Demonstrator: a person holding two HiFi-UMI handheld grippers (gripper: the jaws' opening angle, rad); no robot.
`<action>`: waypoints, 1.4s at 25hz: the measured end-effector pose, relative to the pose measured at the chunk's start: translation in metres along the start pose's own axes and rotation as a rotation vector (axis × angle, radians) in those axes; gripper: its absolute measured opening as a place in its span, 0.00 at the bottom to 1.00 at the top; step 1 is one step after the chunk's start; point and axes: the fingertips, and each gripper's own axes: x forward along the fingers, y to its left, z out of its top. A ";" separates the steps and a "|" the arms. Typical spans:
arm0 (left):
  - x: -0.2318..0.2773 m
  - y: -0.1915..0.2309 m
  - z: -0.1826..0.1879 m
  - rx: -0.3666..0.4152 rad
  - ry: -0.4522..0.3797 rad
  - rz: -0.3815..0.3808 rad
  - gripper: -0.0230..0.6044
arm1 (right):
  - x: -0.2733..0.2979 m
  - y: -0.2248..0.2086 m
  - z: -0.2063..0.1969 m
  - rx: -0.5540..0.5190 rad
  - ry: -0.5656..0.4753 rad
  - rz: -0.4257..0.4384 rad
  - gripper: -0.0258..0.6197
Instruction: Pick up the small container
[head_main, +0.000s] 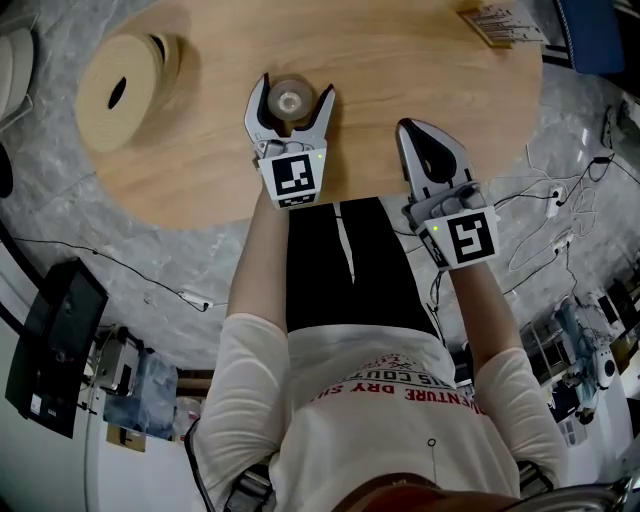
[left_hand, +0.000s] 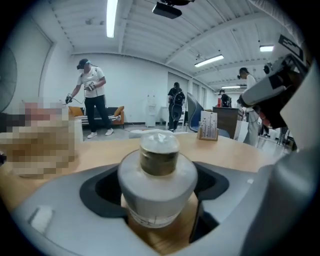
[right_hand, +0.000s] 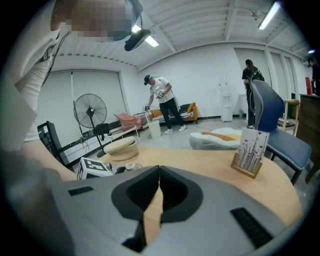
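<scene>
Standing upright on the round light wooden worktop (head_main: 400, 70), the small round container (left_hand: 158, 177), with a pale grey body, a bronze-coloured band round its neck and a whitish translucent cap, sits roughly in the middle of the surface, well in from the near edge. The left tool (head_main: 294, 90) lies low over the worktop with its jaws spread wide, one on each side of the container. In the left gripper view the container fills the space between the dark pads, with a narrow gap showing at either side, so the tool is released and nothing is gripped. The right tool (head_main: 410, 130) is clenched, its two jaws meeting at the tips with nothing between them. It hovers just inside the near edge of the worktop, to the right of the left tool and clear of the container.

A broad beige disc-shaped roll with a dark hole in its middle (head_main: 120, 85) rests by the left edge of the worktop, well apart from the container. A small wooden stand holding printed cards (head_main: 500, 22) stands at the far right edge. The person's arms in white sleeves (head_main: 250, 350) reach in over the near edge, one behind each tool
</scene>
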 end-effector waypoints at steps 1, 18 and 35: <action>0.001 0.002 -0.002 -0.002 0.014 0.017 0.67 | 0.000 -0.001 -0.002 0.002 0.003 0.000 0.05; -0.007 -0.019 0.004 0.050 0.153 -0.064 0.58 | -0.010 0.003 0.011 -0.043 0.026 0.019 0.05; -0.117 -0.055 0.232 0.113 0.020 -0.153 0.58 | -0.091 0.000 0.174 -0.100 -0.170 -0.043 0.05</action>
